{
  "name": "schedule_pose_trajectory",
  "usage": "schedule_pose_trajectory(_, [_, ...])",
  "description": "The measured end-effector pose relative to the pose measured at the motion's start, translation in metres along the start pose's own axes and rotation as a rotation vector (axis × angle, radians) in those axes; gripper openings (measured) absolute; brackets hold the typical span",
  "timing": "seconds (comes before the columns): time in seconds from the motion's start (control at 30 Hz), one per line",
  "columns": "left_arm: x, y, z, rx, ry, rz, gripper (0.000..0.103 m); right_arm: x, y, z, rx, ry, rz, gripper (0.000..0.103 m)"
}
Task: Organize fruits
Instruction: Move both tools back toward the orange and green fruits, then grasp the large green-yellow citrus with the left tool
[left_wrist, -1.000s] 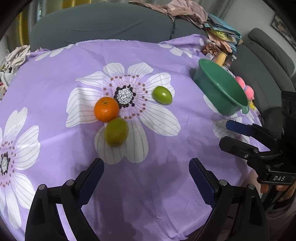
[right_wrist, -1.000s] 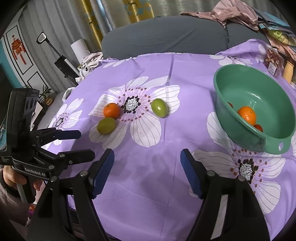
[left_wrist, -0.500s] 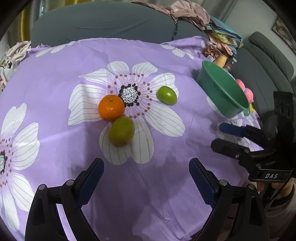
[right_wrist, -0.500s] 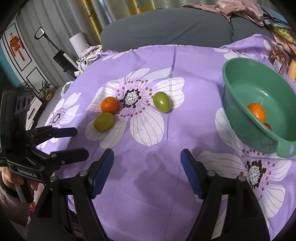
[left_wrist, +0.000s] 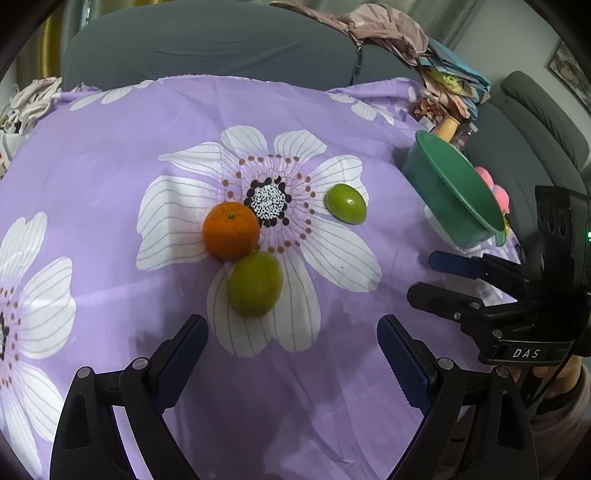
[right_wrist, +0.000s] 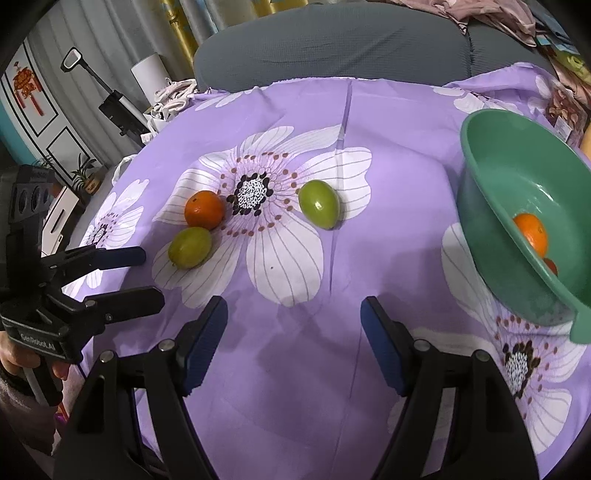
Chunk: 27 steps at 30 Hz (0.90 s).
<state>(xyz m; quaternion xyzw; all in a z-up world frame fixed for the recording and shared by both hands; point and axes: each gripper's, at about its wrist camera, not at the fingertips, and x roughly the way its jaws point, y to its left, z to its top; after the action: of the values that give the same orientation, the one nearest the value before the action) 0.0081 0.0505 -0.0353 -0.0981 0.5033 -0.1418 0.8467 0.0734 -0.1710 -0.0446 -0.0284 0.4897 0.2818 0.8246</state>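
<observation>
1. I am holding my left tool (left_wrist: 291, 349) at the bottom of the left wrist view, its jaws standing wide with nothing between them, hanging over the purple flowered cloth (left_wrist: 110, 147) on the counter.
2. I am holding my right tool (right_wrist: 293, 332) low in the right wrist view, jaws parted a bit less wide, also gripping nothing.
3. Just above my left tool, near the middle of the frame, an olive-green fruit (left_wrist: 255, 282) is lying on a white petal, touching the orange (left_wrist: 231, 236) up and to its left.
4. A brighter green fruit (left_wrist: 346, 204) is sitting apart from them, right of the flower's dark centre.
5. At the right edge of the right wrist view, the green bowl (right_wrist: 491, 177) is resting on the cloth, holding an orange fruit (right_wrist: 531, 234) with another orange-red one partly hidden beneath it.
6. A grey sofa (right_wrist: 332, 40) is filling the top of the frame.
</observation>
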Motion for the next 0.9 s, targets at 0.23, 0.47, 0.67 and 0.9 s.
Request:
schedule_pose_trajectory(0.23, [0.005, 0.003, 0.005, -0.006, 0.003, -0.003, 0.093, 0.008, -0.004, 0.009, -0.001, 0.004, 0.007, 0.075])
schedule_pose_trajectory(0.47, [0.009, 0.005, 0.013, -0.003, -0.004, -0.007, 0.086, 0.015, -0.005, 0.012, -0.001, 0.015, 0.024, 0.075])
schedule_pose_trajectory(0.67, [0.018, 0.013, 0.024, -0.039, 0.024, -0.062, 0.072, 0.026, 0.013, 0.014, -0.04, 0.049, 0.14, 0.074])
schedule_pose_trajectory(0.9, [0.021, 0.025, 0.03, -0.085, 0.042, -0.108, 0.06, 0.054, 0.047, 0.024, -0.109, 0.096, 0.237, 0.064])
